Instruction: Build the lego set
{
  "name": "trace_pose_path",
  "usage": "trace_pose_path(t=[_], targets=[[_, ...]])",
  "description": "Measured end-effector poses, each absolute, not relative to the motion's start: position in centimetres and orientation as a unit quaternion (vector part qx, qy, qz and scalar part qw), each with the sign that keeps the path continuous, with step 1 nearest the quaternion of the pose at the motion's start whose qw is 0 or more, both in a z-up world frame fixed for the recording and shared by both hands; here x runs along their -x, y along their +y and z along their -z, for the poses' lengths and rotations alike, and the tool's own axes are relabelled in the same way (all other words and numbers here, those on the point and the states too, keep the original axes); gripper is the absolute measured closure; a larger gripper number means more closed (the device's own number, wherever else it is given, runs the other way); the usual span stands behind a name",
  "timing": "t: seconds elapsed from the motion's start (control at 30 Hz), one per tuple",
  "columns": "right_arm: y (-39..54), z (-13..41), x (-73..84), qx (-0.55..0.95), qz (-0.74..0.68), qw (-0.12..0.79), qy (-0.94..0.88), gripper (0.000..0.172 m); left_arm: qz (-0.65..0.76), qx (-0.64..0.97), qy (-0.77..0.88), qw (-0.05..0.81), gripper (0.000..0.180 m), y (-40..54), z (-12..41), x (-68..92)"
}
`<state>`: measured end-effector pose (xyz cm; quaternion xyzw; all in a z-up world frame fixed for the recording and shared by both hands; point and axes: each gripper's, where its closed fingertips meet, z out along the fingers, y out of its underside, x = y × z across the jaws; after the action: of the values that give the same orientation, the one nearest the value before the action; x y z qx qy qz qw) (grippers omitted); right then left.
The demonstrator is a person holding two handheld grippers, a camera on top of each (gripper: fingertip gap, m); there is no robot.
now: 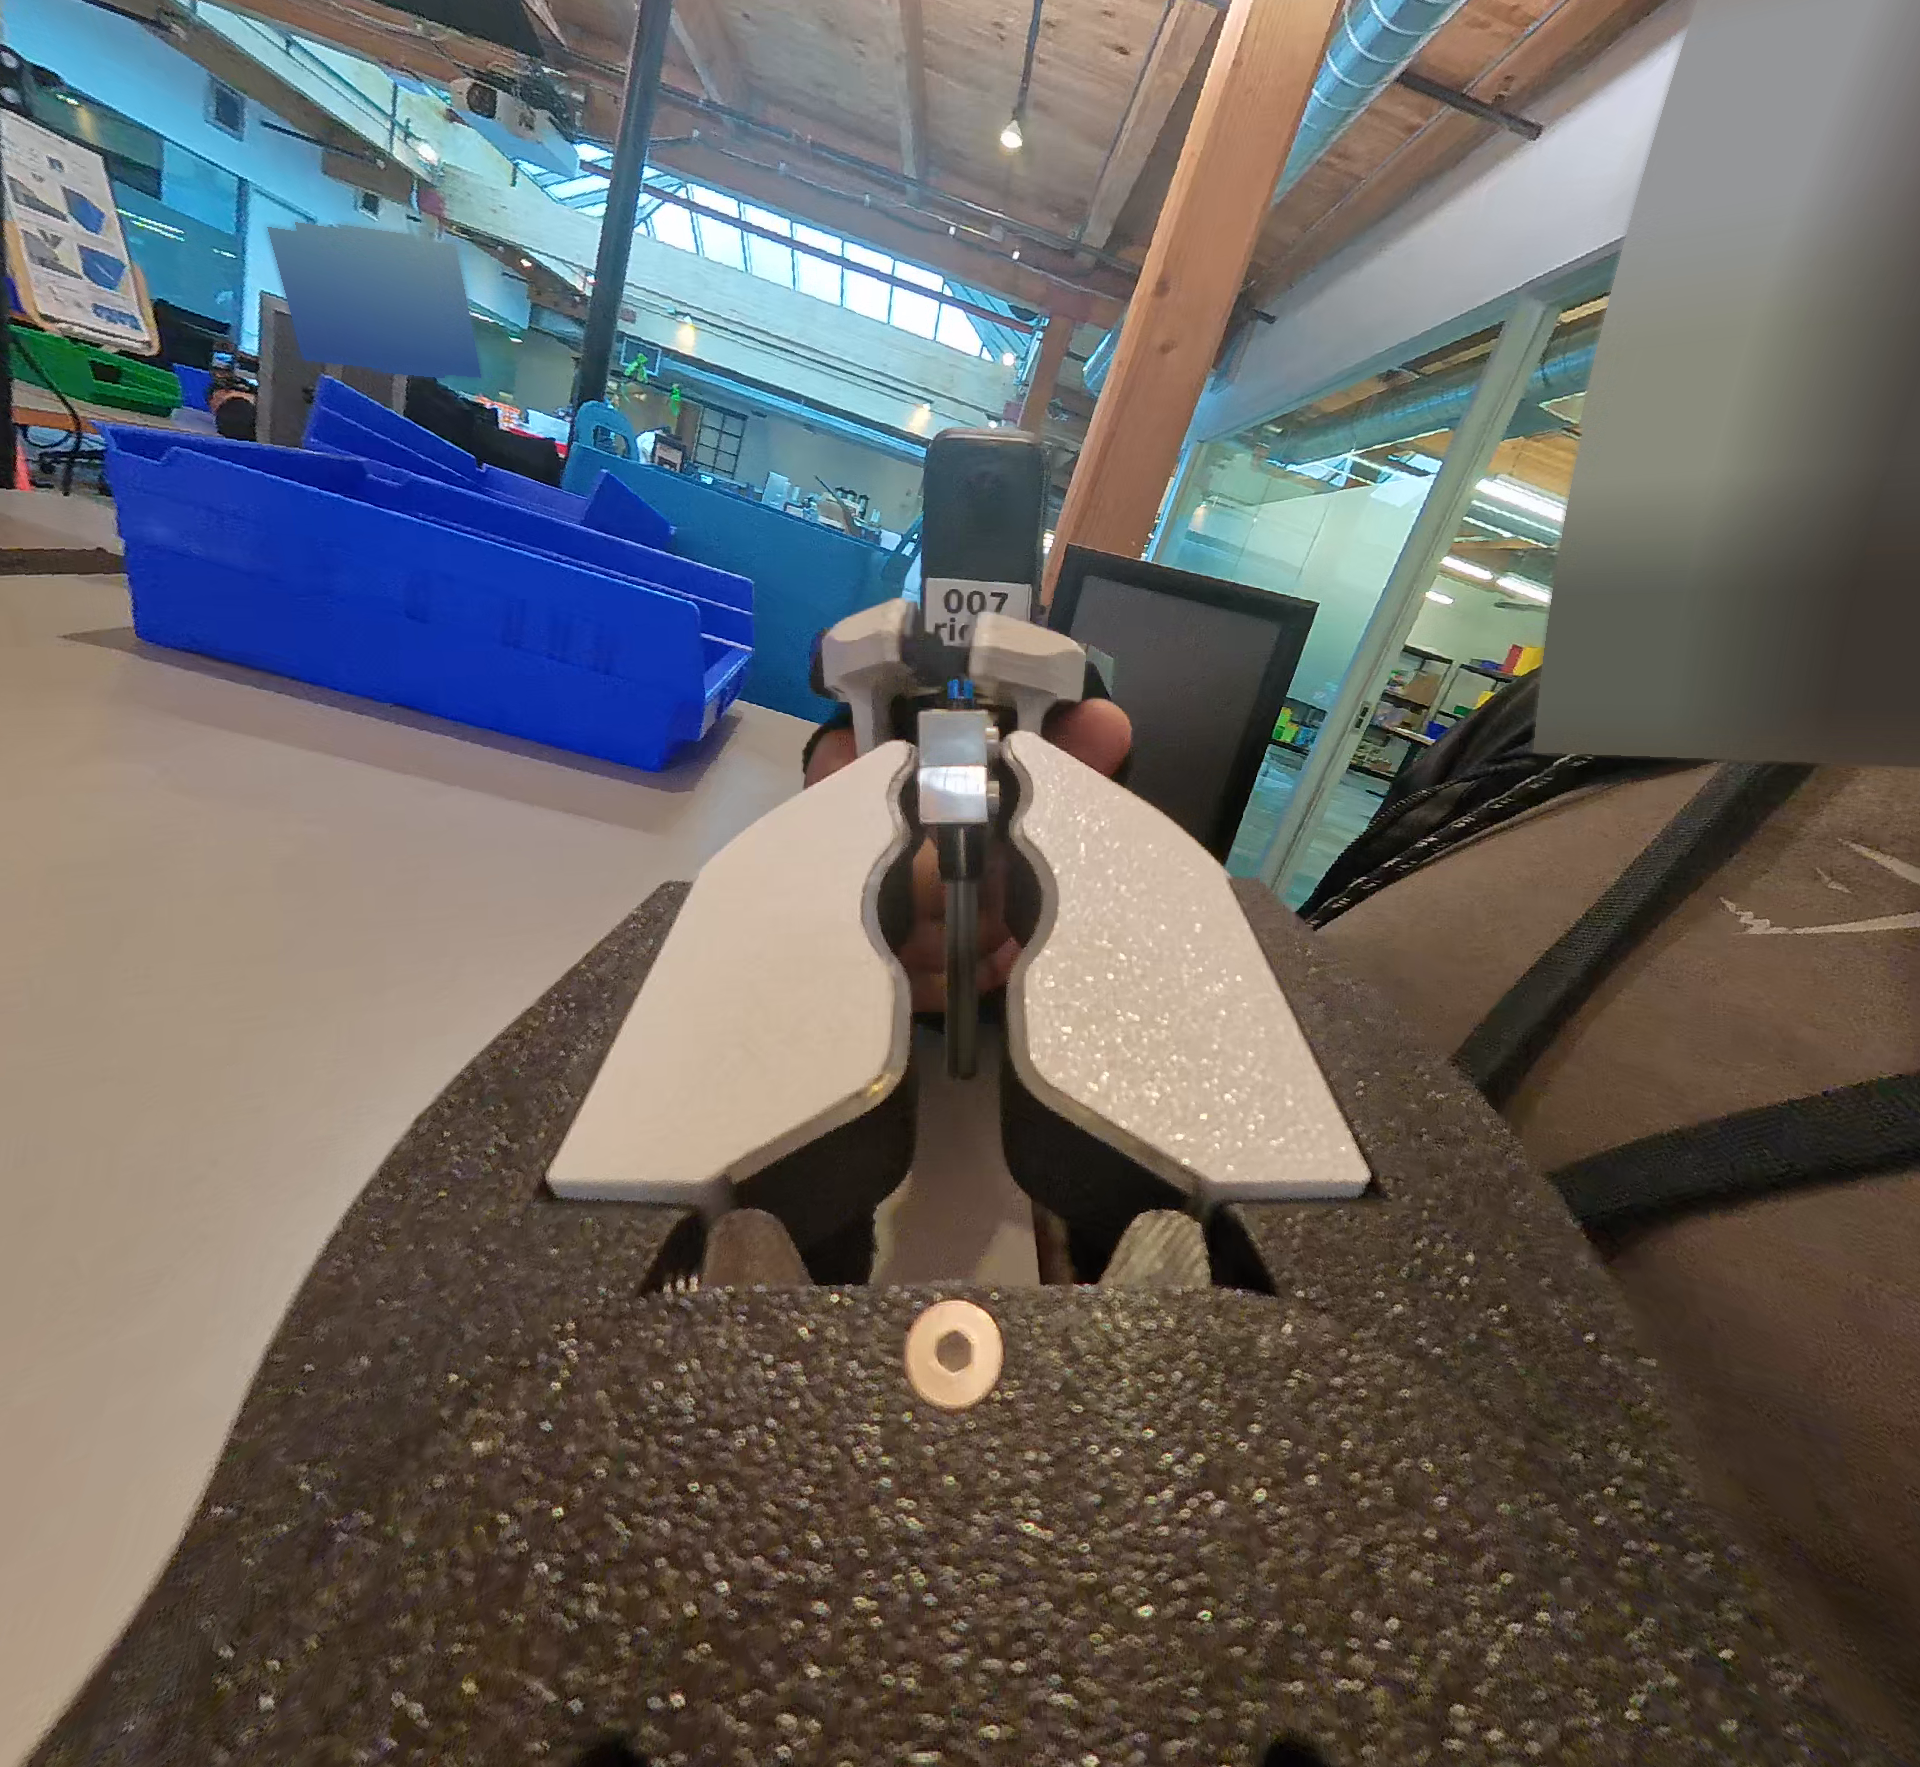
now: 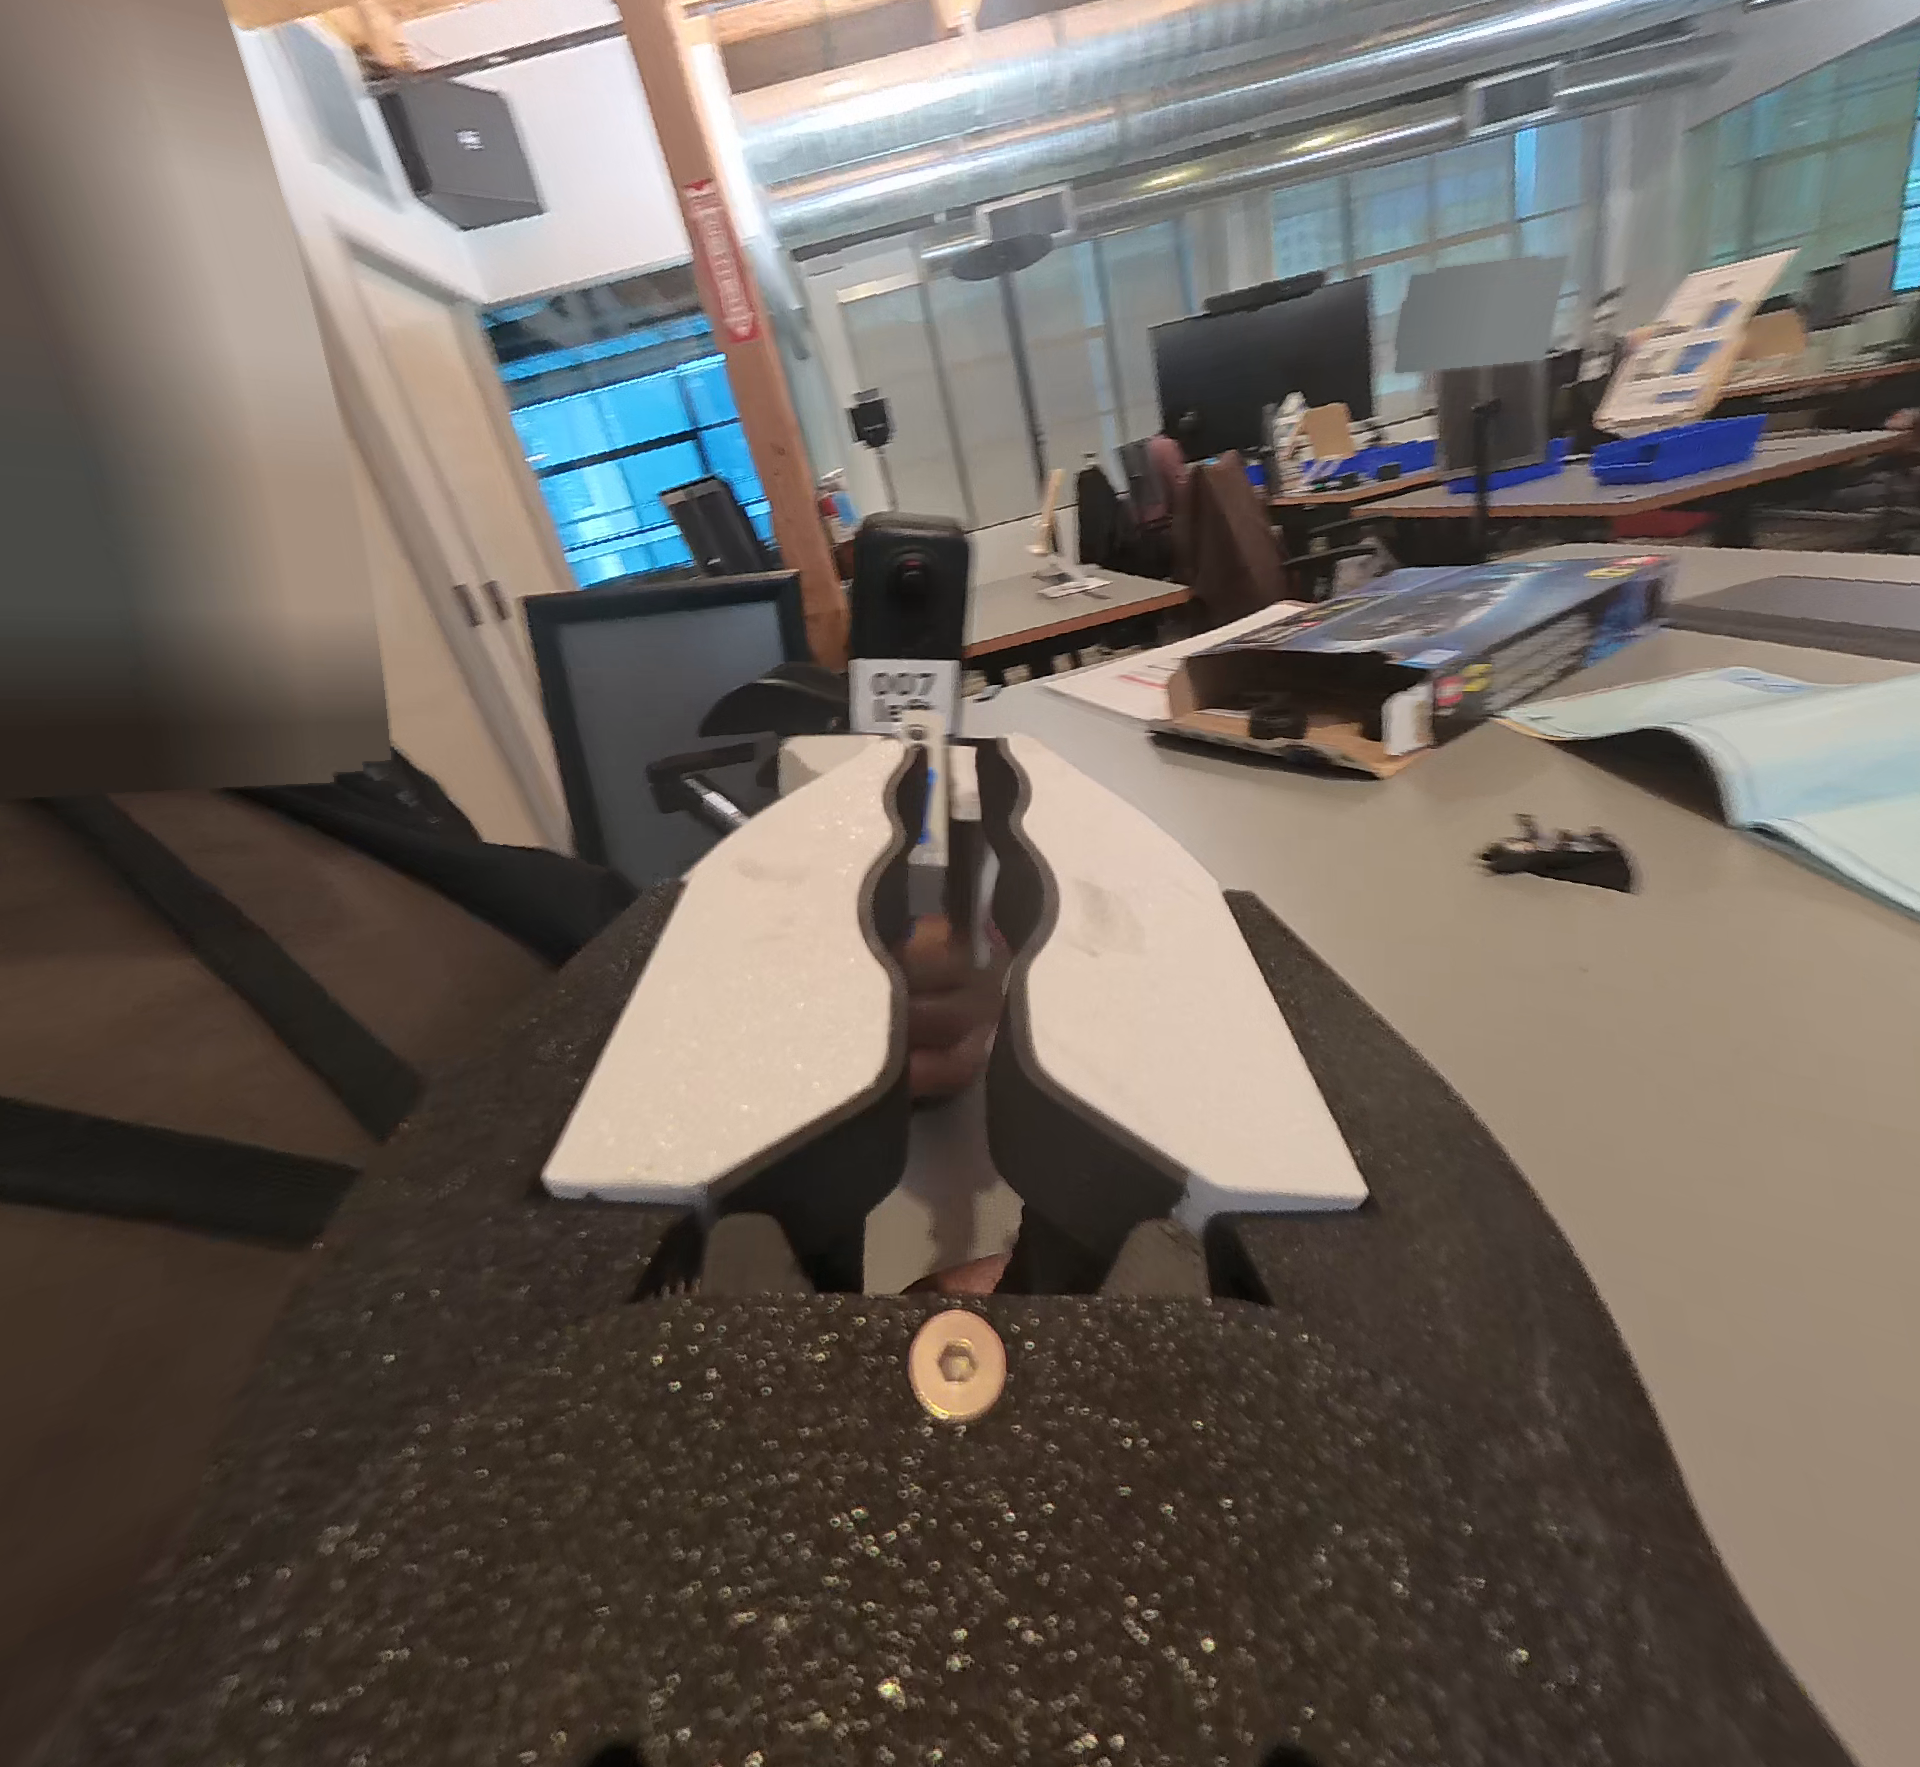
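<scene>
My two grippers meet tip to tip above the grey table [image 1: 260, 886]. My left gripper [image 1: 953, 767] is shut on a small light grey block [image 1: 951, 782]; a dark thin rod [image 1: 961, 969] hangs down from it. In the left wrist view the right gripper [image 1: 951, 668] faces me just behind the block, with a small blue bit [image 1: 958, 689] between its fingers. In the right wrist view, my right gripper [image 2: 951, 782] is shut on the same small assembly, seen edge-on as a thin grey strip [image 2: 940, 813] with a blue part [image 2: 928, 798]. The left gripper's camera [image 2: 909, 595] stands just beyond.
Blue bins [image 1: 416, 595] stand at the table's far left. An open cardboard box [image 2: 1403, 668], an open booklet [image 2: 1766, 761] and small black parts [image 2: 1558, 860] lie to the right. A black-framed panel [image 1: 1174, 709] stands behind. A person's torso [image 1: 1662, 1042] is close by.
</scene>
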<state>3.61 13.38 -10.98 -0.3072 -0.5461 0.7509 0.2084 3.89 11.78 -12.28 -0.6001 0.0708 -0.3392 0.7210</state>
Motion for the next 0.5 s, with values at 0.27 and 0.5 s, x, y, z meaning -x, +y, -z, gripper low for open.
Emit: trace_pose_path(t=[0.27, 0.5], targets=[[18.4, 12.3, -2.2, 0.392, -0.685, 0.279, -0.547, 0.16, 0.315, 0.614, 0.026, 0.723, 0.168, 11.9, 12.7, -1.6], [18.2, 17.2, -1.3, 0.409, -0.533, 0.283, -0.685, 0.159, 0.298, 0.618, -0.003, 0.728, 0.169, 11.7, 12.9, 0.1]])
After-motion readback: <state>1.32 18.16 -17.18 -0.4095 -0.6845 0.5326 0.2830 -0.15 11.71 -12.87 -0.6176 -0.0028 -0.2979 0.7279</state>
